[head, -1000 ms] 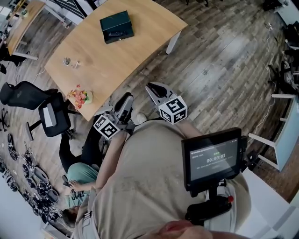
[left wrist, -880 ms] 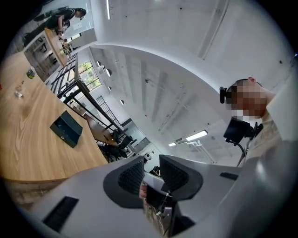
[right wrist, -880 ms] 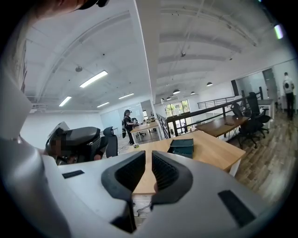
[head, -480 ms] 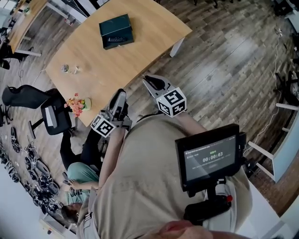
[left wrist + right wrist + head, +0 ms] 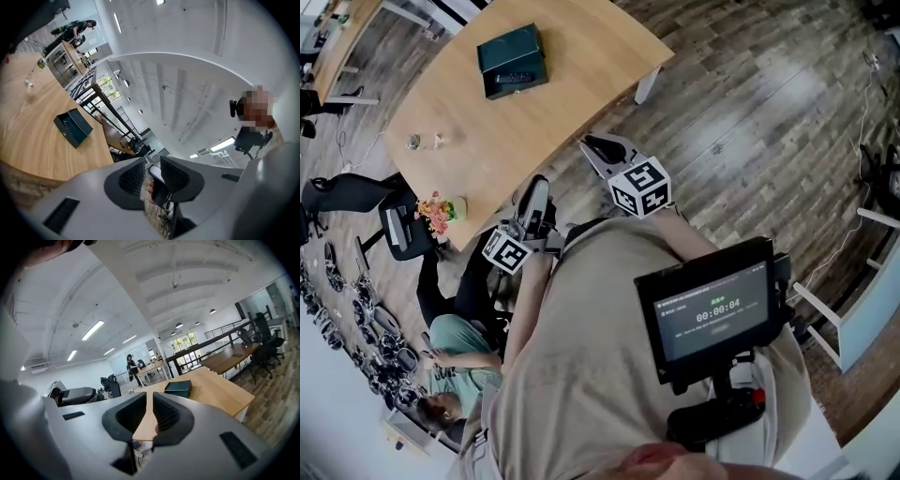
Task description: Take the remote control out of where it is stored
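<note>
A dark green open box [image 5: 511, 61] lies on the far part of the wooden table [image 5: 581, 66], with a dark remote control [image 5: 512, 78] inside it. Both grippers are held close to my body, short of the table's near edge and well away from the box. My left gripper [image 5: 534, 199] points level at the table; its pads stand a little apart with nothing between them [image 5: 153, 161]. My right gripper [image 5: 602, 148] is shut and empty [image 5: 150, 397]. The box [image 5: 72, 126] shows at left in the left gripper view, and the box [image 5: 178, 388] sits just above the jaws in the right gripper view.
A small vase of flowers [image 5: 436, 211] stands on the table's near left corner, and small objects [image 5: 422, 141] lie further along. A black office chair [image 5: 398, 230] and a person seated on the floor [image 5: 459, 342] are at left. A white table leg [image 5: 647, 84] is to the right.
Both grippers have moved forward toward the table's near edge. The table and box have shifted left in the head view. The right jaws stayed shut.
</note>
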`<state>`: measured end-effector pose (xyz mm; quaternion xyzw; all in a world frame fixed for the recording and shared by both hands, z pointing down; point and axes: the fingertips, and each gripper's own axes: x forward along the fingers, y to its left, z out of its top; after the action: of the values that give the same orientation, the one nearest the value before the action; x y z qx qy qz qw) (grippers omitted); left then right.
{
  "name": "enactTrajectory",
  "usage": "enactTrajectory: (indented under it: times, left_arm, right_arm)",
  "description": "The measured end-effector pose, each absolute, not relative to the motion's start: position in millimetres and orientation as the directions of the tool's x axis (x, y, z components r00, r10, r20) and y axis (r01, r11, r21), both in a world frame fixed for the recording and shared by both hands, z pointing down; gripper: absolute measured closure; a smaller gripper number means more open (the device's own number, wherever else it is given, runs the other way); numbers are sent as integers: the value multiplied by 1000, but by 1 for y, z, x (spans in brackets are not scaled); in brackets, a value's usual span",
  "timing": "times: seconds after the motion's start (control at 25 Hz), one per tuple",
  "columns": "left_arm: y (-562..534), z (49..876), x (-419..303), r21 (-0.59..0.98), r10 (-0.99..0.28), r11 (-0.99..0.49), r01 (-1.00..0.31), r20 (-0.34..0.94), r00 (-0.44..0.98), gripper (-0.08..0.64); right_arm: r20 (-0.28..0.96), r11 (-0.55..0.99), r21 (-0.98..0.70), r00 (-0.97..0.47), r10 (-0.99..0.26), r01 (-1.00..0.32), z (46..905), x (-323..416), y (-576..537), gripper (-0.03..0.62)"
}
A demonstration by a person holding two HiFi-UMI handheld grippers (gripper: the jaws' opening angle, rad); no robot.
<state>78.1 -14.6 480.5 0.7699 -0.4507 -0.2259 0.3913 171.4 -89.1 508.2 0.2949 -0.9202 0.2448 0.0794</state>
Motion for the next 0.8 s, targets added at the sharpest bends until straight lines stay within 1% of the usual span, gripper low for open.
enactTrajectory:
  times: [0.36, 0.56, 0.64, 0.8]
  left_arm:
    - [-12, 490, 94, 814, -913, -215, -540, 29, 407, 453]
    - [-15, 493, 91, 798, -919, -191, -571, 60, 391, 453]
    - [-14, 497, 84, 804, -920, -183, -565, 62, 386, 453]
    - [-14, 500, 62, 821, -908, -182, -541, 71, 413, 525]
  right_arm:
    - [309, 734, -414, -842, -442, -538, 524, 195, -101, 546]
    - [320, 749, -421, -856, -405, -511, 534, 186, -106, 546]
    - [320, 752, -420, -859, -400, -507, 535, 178, -106, 546]
    - [309, 719, -436, -840, -446, -541, 532, 164, -108, 546]
